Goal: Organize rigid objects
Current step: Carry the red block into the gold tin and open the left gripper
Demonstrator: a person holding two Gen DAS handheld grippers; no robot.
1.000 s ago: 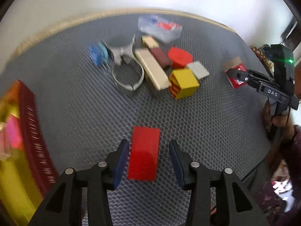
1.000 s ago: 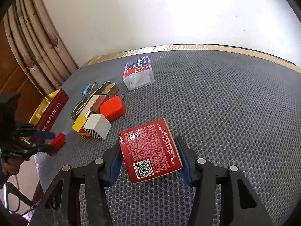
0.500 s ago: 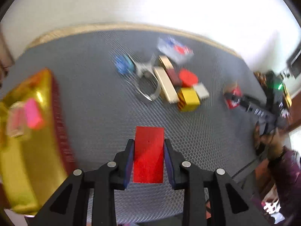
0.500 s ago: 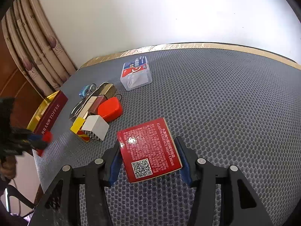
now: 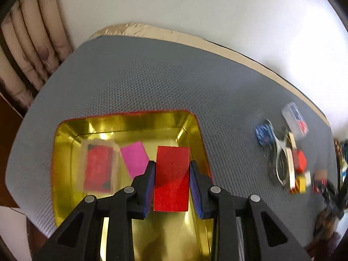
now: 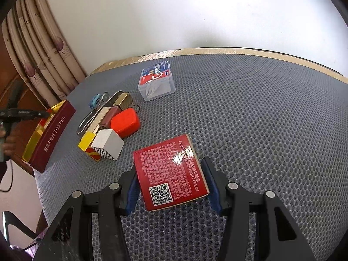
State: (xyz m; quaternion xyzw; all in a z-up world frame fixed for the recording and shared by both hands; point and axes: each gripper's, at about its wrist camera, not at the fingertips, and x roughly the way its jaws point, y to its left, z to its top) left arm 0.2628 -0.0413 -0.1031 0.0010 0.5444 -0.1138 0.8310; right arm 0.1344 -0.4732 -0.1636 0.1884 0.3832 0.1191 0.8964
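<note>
My left gripper (image 5: 171, 171) is shut on a red block (image 5: 171, 178) and holds it over the right part of a gold tin (image 5: 71, 134). The tin holds a pink block (image 5: 134, 158) and a clear case with a red insert (image 5: 99, 167). My right gripper (image 6: 170, 178) is shut on a red night-cream box (image 6: 169, 171) just above the grey mat. The tin also shows in the right wrist view (image 6: 52, 130), at the left, with its red TOFFEE side.
A pile of loose objects lies mid-mat: an orange-red case (image 6: 125, 121), a white block (image 6: 107, 144), a yellow block (image 6: 87, 141), a blue item (image 6: 95, 101) and metal clips. A clear plastic box (image 6: 156, 82) stands behind. Curtains (image 6: 39, 50) hang at the left.
My left gripper closed on the red block, lifted it and swung left over the gold tin. My right gripper stayed shut on the red box with little movement.
</note>
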